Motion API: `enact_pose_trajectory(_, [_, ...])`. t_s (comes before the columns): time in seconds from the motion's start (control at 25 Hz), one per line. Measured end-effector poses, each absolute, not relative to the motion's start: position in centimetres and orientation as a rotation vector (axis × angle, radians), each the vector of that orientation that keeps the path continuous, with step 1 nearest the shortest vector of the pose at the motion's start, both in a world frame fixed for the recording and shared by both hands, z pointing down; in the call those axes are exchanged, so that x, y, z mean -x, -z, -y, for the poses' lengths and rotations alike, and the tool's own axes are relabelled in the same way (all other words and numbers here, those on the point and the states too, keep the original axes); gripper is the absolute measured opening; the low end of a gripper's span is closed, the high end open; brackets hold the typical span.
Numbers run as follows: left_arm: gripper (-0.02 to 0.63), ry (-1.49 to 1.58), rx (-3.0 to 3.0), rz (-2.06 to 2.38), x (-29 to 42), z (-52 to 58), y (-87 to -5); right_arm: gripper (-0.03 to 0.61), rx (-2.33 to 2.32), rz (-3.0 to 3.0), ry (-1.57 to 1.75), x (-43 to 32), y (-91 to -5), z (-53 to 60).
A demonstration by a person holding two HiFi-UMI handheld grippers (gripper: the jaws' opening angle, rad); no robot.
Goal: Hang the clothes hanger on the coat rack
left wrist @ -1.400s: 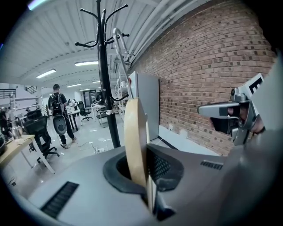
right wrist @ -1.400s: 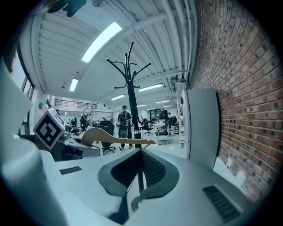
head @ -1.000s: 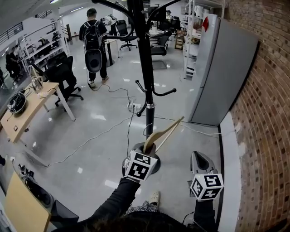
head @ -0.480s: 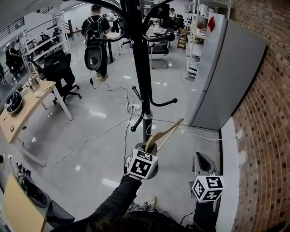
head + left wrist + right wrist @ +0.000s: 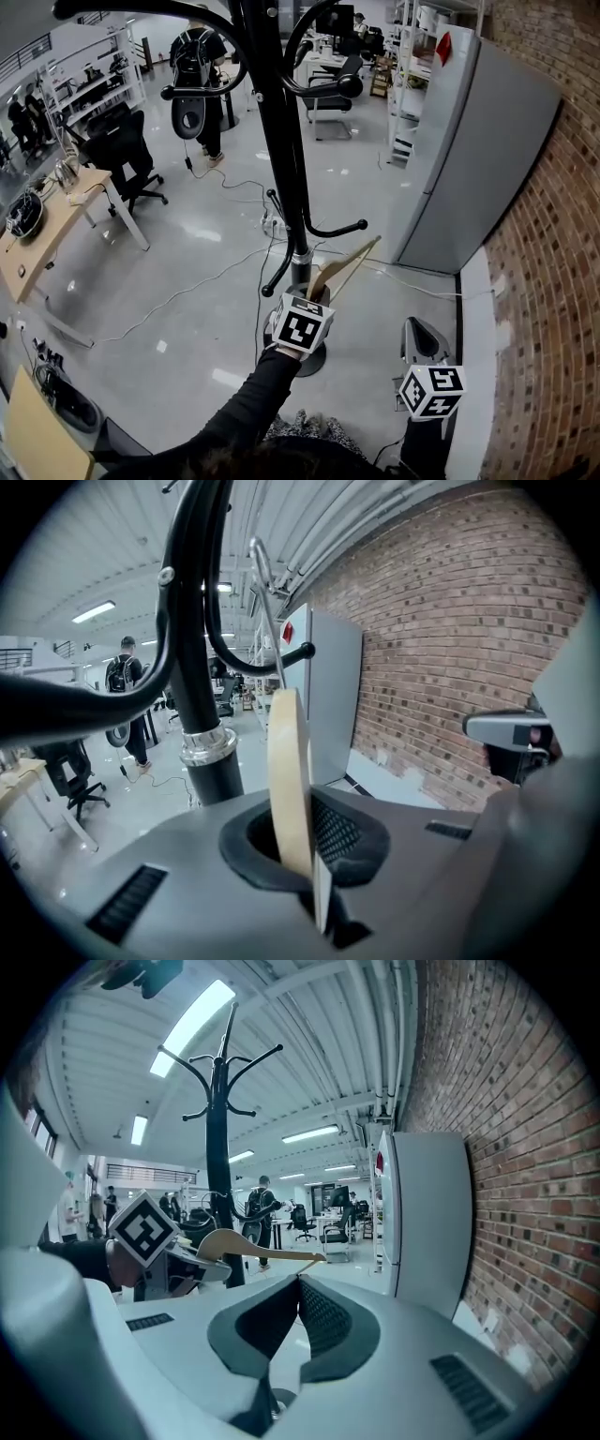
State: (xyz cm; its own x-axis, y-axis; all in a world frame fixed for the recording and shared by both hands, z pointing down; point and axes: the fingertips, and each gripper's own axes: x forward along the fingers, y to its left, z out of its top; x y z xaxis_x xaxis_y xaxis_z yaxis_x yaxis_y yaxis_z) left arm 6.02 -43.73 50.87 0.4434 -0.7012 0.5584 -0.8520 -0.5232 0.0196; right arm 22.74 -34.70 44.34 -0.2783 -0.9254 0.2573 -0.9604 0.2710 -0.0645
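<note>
The left gripper [image 5: 314, 298] clamped a pale wooden clothes hanger [image 5: 345, 270] beside the black metal coat rack [image 5: 284, 159], whose top was cut off; the right gripper [image 5: 419, 330] was closed, empty.

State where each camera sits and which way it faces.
Head view: on the person's head, looking steeply down at the coat rack; a sleeve, the left gripper and the right gripper show.
Left gripper view: on the left gripper, looking along its jaws, shut on the hanger, towards the rack's pole and a brick wall.
Right gripper view: on the right gripper, looking along shut, empty jaws at the rack and left gripper.
Shared: rack and hanger.
</note>
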Motion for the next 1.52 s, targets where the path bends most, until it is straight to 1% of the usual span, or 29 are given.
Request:
enact_pose_trajectory(0.52, [0.005,-0.738,-2.323,1.313,-7.4,49.3,-52.8,0.009,-1.778,2.351,-0.331,-23.5,-45.2,37.4])
enact_pose_trajectory(1.08, [0.005,-0.823,-2.261,1.249,-7.9,49.1,-56.3,0.009,-1.740,2.358,-0.341,-23.3,-45.8,38.1])
enact_pose_trajectory(1.36, [0.006,-0.821,-2.336,1.232,-8.1,48.9,-55.8,0.009,-1.719,2.345,-0.358,-23.2,-46.1,37.9])
enact_pose_trajectory(1.44, [0.039,-0.799,-2.342,1.228,-8.2,48.4,-55.6,0.009,-1.712,2.346,-0.356,-23.0,-46.1,37.7])
enact_pose_trajectory(1.52, [0.108,-0.789,-2.350,1.237,-8.3,48.0,-55.3,0.009,-1.708,2.347,-0.359,-22.9,-46.2,37.6])
